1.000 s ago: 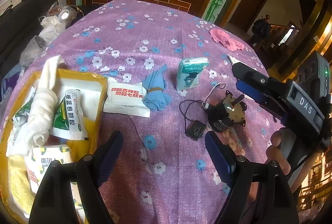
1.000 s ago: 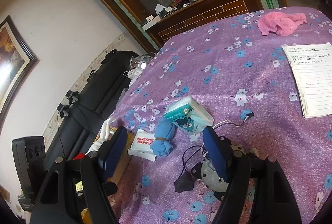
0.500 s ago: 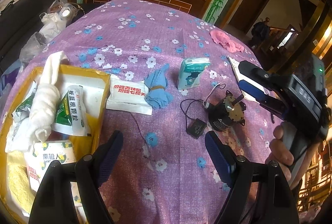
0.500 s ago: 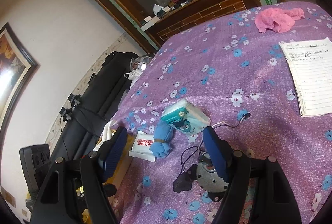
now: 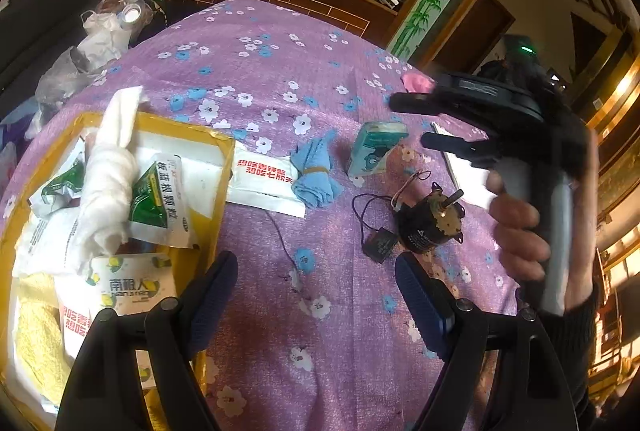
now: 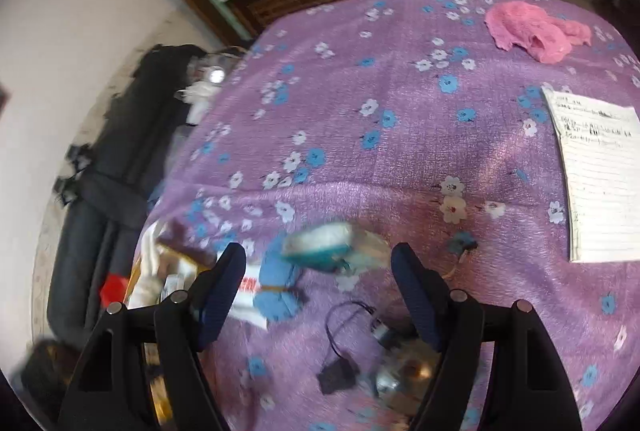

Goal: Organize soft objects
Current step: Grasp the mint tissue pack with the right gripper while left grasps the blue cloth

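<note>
Table: purple floral cloth point(image 5: 320, 71) | yellow tray point(image 5: 218, 167) at left, filled with white towel roll point(image 5: 106, 183) and packets | white sachet point(image 5: 264, 179), blue cloth bundle point(image 5: 316, 175), tissue pack point(image 5: 376, 147) lying beside tray | pink cloth point(image 6: 532, 27) at far edge | left gripper point(image 5: 316, 291) fingers apart, nothing held | right gripper point(image 6: 318, 283) fingers apart, nothing held.

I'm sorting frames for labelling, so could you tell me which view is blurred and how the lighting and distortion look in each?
Left wrist view: mostly sharp, the blue cloth bundle crisp, only the right tool smeared; strong fisheye curvature and bright glare at the right edge. Right wrist view: motion blur across the lower half, the tissue pack and motor smeared, while the pink cloth and notepad remain readable.
</note>
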